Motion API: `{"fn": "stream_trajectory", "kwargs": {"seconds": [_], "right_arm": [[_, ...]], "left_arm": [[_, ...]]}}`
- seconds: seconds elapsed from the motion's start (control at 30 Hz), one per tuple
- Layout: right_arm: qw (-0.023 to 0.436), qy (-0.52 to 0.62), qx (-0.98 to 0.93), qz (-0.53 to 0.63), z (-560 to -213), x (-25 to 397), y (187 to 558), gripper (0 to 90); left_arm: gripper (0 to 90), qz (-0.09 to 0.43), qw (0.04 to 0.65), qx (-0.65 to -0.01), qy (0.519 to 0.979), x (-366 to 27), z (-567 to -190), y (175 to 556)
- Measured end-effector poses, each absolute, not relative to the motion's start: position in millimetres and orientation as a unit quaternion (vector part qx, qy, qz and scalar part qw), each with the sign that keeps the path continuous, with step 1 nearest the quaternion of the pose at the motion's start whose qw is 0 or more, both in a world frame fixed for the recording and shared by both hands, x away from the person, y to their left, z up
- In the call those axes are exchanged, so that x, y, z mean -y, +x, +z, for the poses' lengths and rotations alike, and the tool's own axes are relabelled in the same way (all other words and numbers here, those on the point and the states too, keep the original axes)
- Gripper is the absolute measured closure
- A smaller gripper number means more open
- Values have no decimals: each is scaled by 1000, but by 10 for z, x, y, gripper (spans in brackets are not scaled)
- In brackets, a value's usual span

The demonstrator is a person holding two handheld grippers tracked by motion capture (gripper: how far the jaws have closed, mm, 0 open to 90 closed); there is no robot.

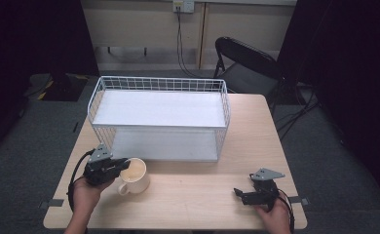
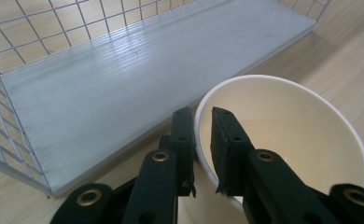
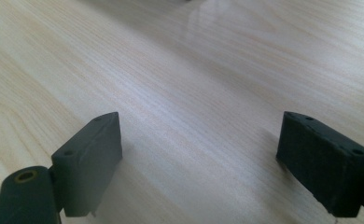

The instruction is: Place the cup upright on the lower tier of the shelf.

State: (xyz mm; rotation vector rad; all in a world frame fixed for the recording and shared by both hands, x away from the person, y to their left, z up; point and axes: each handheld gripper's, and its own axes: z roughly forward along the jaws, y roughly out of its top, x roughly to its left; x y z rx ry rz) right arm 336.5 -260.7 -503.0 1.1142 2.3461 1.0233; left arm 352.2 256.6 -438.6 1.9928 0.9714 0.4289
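A cream mug (image 1: pixel 135 176) stands on the wooden table (image 1: pixel 198 190) in front of a white two-level wire shelf (image 1: pixel 160 117). My left gripper (image 1: pixel 122 165) is shut on the mug's rim, one jaw outside the wall and one inside. In the left gripper view the mug (image 2: pixel 292 126) is empty, my left gripper (image 2: pixel 202 121) pinches its near rim, and the shelf's lower board (image 2: pixel 124 79) lies just behind. My right gripper (image 1: pixel 237 193) rests low over the table near the front right, open, and the right gripper view has bare wood between the jaws of my right gripper (image 3: pixel 199 135).
A black folding chair (image 1: pixel 249 63) stands behind the table at the right. A wall socket with a cable (image 1: pixel 180 29) is at the back. The shelf takes up the table's far half, and grey carpet surrounds the table.
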Motion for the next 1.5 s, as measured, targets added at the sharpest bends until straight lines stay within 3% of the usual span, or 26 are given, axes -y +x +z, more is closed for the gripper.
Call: {"fn": "stream_trajectory", "kwargs": {"seconds": [1.17,1.5], "right_arm": [[174,393,-828,361,-5030,2606,3365,133],[174,393,-828,361,-5030,2606,3365,133]], "left_arm": [[847,222,412,-401,788,-2526,-4354,3475],[828,195,434,-410,778,-2495,-4413,3497]]}}
